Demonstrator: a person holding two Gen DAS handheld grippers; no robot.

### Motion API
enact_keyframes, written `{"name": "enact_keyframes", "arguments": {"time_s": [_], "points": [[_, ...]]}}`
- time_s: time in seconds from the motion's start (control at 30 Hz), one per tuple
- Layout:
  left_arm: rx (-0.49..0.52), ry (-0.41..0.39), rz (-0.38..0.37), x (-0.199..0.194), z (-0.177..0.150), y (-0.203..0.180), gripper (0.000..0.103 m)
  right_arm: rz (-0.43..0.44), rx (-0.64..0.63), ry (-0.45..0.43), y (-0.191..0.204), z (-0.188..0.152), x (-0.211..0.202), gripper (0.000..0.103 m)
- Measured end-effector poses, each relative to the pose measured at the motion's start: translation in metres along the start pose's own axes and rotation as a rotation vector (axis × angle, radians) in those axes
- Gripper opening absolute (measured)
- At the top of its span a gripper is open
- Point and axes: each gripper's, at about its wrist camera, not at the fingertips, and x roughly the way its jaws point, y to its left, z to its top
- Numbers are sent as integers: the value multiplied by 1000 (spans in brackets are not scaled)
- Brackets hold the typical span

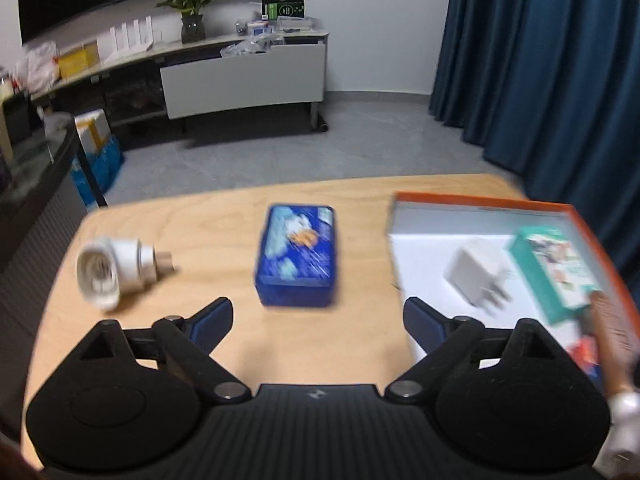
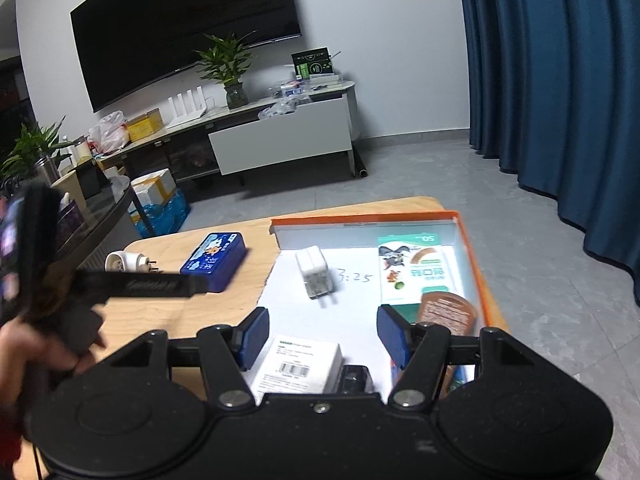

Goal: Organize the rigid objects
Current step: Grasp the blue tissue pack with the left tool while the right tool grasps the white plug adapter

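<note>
Nearest in the right wrist view, the right gripper point(image 2: 322, 334) hangs with its jaws spread wide and nothing between them, over the near end of the orange-rimmed tray point(image 2: 474, 256). Just beneath its fingers lies a white box point(image 2: 300, 366) with a barcode label, the print too small to read. Further into the tray sit a white charger point(image 2: 314, 272), handwriting on the floor reading "3:25", and a green-edged cartoon packet point(image 2: 412, 272) printed "50".

The left gripper point(image 1: 318, 322) is likewise wide open and empty, above the wooden table point(image 1: 200, 224). Just ahead of it a blue tin point(image 1: 298, 256) rests on the table, left of the tray; its lettering is blurred. A white plug adapter point(image 1: 114, 270) lies further left.
</note>
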Motion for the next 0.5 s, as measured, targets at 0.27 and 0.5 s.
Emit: {"name": "enact_keyframes", "arguments": {"time_s": [0.27, 0.5], "points": [[26, 65, 36, 61, 26, 8, 96, 18, -22, 13, 10, 6, 19, 72], [42, 79, -25, 70, 27, 11, 63, 16, -50, 24, 20, 10, 28, 72]]}}
